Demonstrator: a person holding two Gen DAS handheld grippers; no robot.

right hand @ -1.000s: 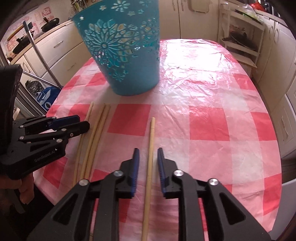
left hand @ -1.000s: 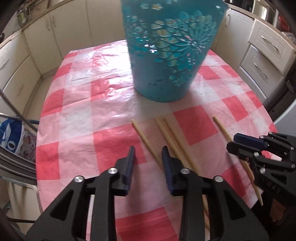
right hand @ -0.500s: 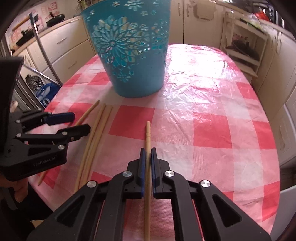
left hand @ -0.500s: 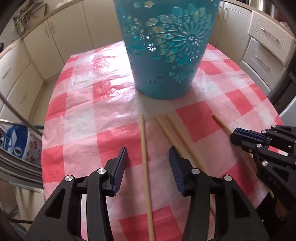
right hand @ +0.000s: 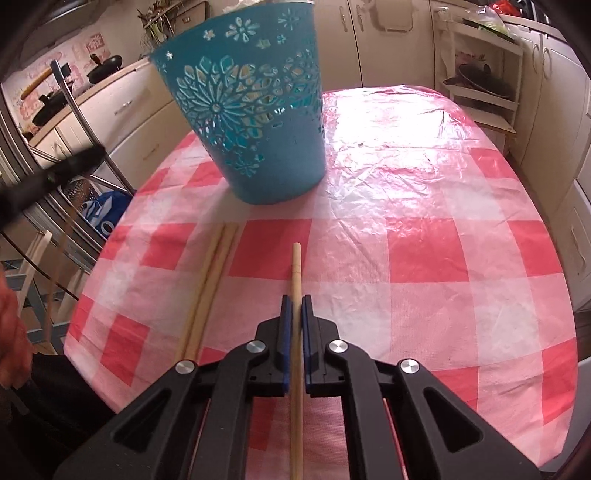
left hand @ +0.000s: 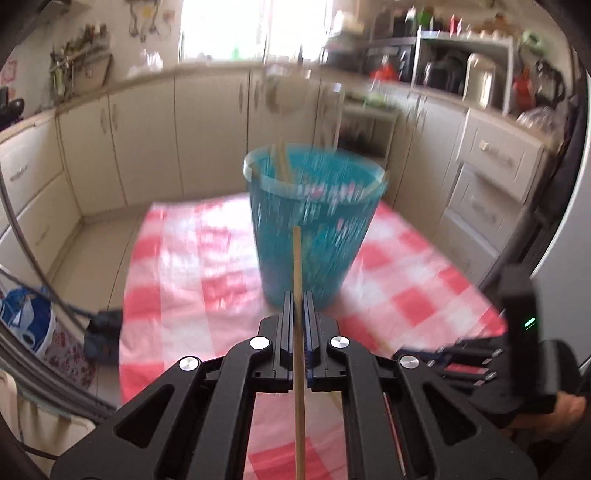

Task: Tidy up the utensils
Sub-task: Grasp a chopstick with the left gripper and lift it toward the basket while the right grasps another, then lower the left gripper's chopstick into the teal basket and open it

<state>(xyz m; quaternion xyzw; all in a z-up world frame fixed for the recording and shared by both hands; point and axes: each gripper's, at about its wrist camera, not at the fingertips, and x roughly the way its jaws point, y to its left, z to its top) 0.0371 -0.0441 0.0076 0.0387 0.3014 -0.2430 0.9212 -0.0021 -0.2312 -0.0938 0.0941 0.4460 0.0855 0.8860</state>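
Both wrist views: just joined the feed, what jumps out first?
The tall teal cut-out basket dominates the far side of the red-and-white checked tablecloth, with chopsticks already poking above its rim. Each gripper is clamped on one wooden chopstick: the left gripper holds its chopstick toward the basket, the right gripper pinches its chopstick low over the cloth beside a loose pair.

Cream cabinet doors and drawers (left hand: pixel 155 140) are ranged along the walls beneath a pale countertop (left hand: pixel 207 72). Bright daylight is admitted through a window (left hand: pixel 225 27) (overexposed). A white open shelf unit (right hand: pixel 484 70) is seen beside the cabinets.
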